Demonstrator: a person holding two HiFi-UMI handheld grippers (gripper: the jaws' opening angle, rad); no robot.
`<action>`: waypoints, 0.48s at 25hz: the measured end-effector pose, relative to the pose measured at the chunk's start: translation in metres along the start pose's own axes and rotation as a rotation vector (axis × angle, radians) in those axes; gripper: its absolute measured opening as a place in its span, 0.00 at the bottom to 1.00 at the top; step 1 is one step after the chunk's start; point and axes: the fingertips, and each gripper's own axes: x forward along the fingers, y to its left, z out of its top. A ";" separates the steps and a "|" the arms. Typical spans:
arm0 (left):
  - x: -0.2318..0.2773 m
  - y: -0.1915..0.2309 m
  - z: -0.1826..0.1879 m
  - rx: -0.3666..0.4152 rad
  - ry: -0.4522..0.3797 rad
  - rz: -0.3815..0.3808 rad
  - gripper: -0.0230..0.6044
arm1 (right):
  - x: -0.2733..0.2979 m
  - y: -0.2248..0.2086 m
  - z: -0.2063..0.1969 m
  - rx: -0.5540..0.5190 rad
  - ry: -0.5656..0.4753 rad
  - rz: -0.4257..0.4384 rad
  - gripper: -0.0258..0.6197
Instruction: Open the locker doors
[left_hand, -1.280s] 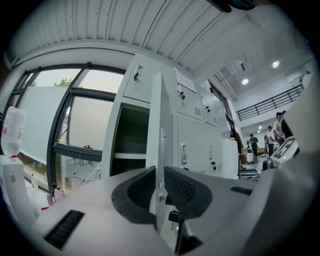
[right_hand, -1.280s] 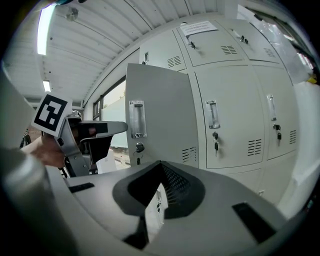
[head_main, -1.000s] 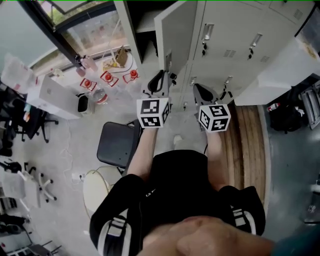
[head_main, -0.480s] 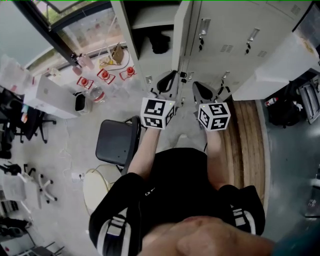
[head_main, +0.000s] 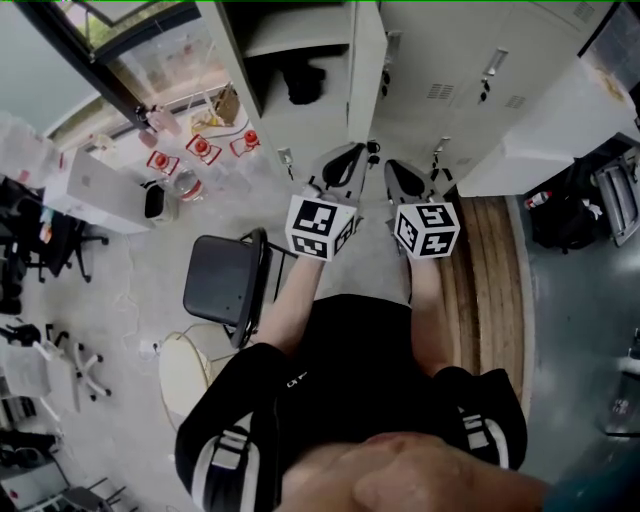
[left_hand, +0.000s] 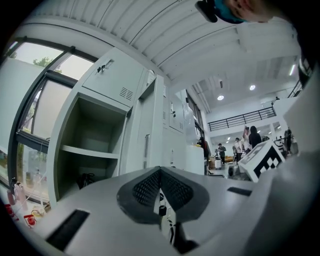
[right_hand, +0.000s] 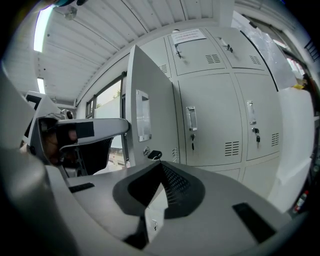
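a black chair (head_main: 222, 288) is standing at left as a person is facing grey lockers. one compartment (head_main: 300, 45) is lying exposed, its locker door (head_main: 366, 60) hanging wide open. the left gripper (head_main: 347, 158), jaws just closing on nothing, is hovering near that door. the right gripper (head_main: 400, 172), clenched and empty, is pointing toward the closed lockers (head_main: 470, 70) at right.

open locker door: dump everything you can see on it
The open locker door is a tall pale grey panel, painted metal by the look, swung out about square to the closed lockers; the head view sees it nearly edge-on. The right gripper view shows its outer face, with a rectangular handle plate and a small dark lock below. It stands between its bared compartment and those lockers. Nothing is seen touching it.
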 end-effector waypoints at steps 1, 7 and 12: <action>0.003 -0.003 0.000 0.002 0.004 0.002 0.05 | 0.000 -0.002 0.000 0.001 0.003 0.007 0.07; 0.021 -0.024 -0.004 0.007 0.023 0.044 0.05 | -0.012 -0.021 0.001 -0.005 0.016 0.056 0.07; 0.030 -0.040 -0.005 0.024 0.009 0.063 0.05 | -0.022 -0.029 -0.002 -0.015 0.022 0.105 0.07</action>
